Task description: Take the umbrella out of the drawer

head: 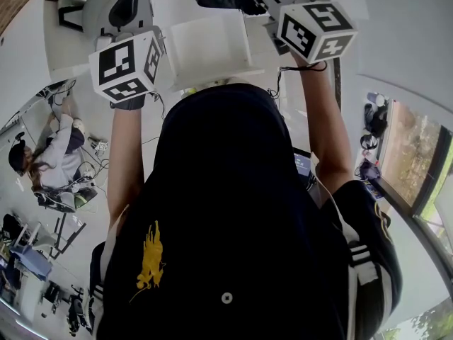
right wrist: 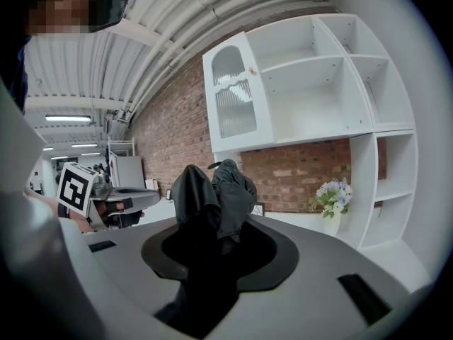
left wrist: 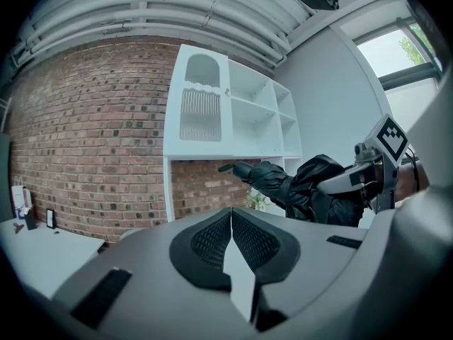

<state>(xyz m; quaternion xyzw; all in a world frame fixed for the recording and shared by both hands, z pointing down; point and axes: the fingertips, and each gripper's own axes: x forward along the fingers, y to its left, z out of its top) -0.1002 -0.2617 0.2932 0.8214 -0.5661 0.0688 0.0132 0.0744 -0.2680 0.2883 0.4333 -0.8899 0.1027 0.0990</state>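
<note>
A person in a dark top (head: 226, 261) stands with both arms lifted, a gripper in each hand. The right gripper (right wrist: 212, 241), at the upper right of the head view, has its jaws closed on a folded black umbrella (right wrist: 216, 190). The bunched fabric fills the gap between the pads and sticks up past them in the middle of the right gripper view. In the left gripper view the same umbrella shows at centre right, held in the air in front of a white shelf unit (left wrist: 233, 105) on a red brick wall (left wrist: 92, 133). The left gripper (left wrist: 231, 218), at the upper left of the head view, has its jaws pressed together with nothing between them. A vase of pale flowers (right wrist: 331, 198) stands at the lower right of the right gripper view, near the shelves.
</note>
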